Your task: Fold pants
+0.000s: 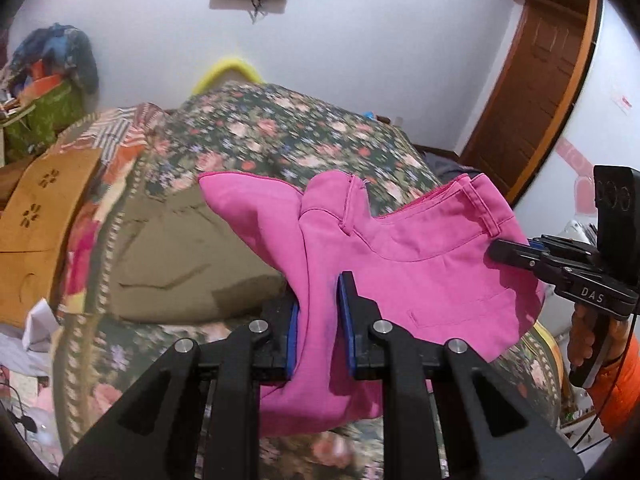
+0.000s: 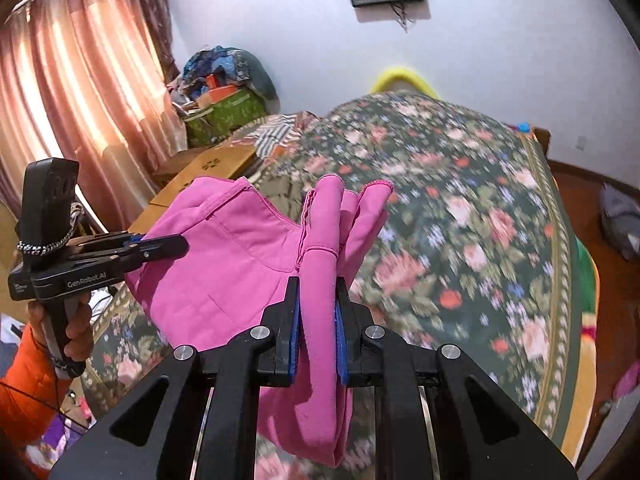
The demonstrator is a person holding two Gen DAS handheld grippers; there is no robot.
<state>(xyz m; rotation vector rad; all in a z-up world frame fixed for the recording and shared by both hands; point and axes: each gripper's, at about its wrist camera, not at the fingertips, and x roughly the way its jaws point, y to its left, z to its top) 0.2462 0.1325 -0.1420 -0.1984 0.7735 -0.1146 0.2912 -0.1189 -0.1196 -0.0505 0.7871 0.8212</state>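
The pink pants (image 1: 420, 264) hang in the air above the bed, stretched between my two grippers. My left gripper (image 1: 318, 300) is shut on a bunched fold of the pants, waistband and belt loops toward the right. The right gripper (image 1: 496, 250) shows there too, clamped on the pants' far right edge. In the right wrist view my right gripper (image 2: 318, 300) is shut on a gathered roll of the pink pants (image 2: 224, 272). The left gripper (image 2: 180, 246) holds the pants' left edge there. The lower cloth droops below both grippers.
A bed with a floral cover (image 2: 460, 220) lies under the pants, with an olive-brown pillow (image 1: 180, 248) on it. A wooden bedside cabinet (image 1: 44, 208) and a pile of bags (image 1: 44, 92) stand left. A wooden door (image 1: 532, 92) is right, curtains (image 2: 72, 88) left.
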